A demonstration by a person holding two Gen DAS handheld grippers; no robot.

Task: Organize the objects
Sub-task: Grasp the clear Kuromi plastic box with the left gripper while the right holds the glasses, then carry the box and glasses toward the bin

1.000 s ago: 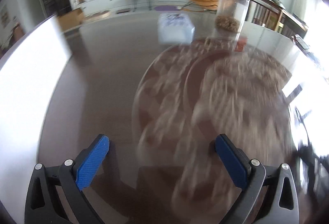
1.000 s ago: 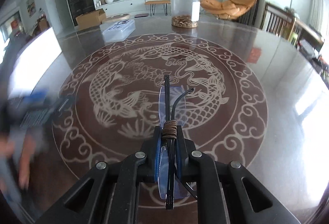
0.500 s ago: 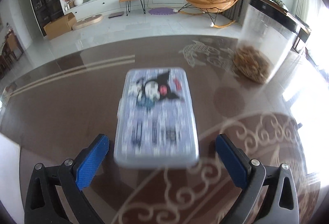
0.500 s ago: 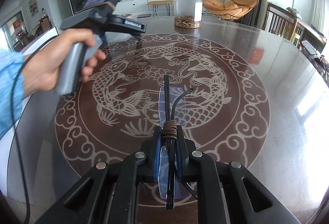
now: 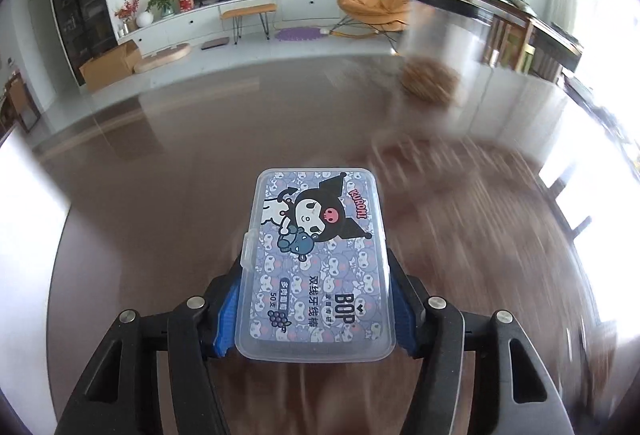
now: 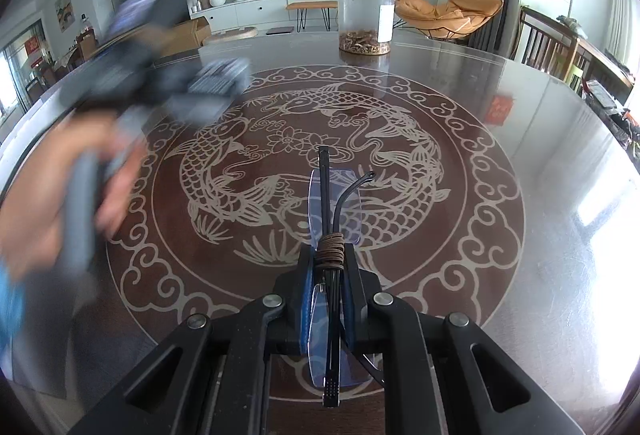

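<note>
Two things are held above the round table point(image 6: 540, 163) with its fish pattern: the left gripper point(image 5: 316, 299) clamps a floss pick box point(image 5: 318, 255) by its long sides, long axis pointing forward; the right gripper point(image 6: 328, 275) pinches folded glasses point(image 6: 332, 219), temples pointing forward. Far behind stands a clear jar point(image 6: 366, 15) of dried pieces, nothing between
</note>
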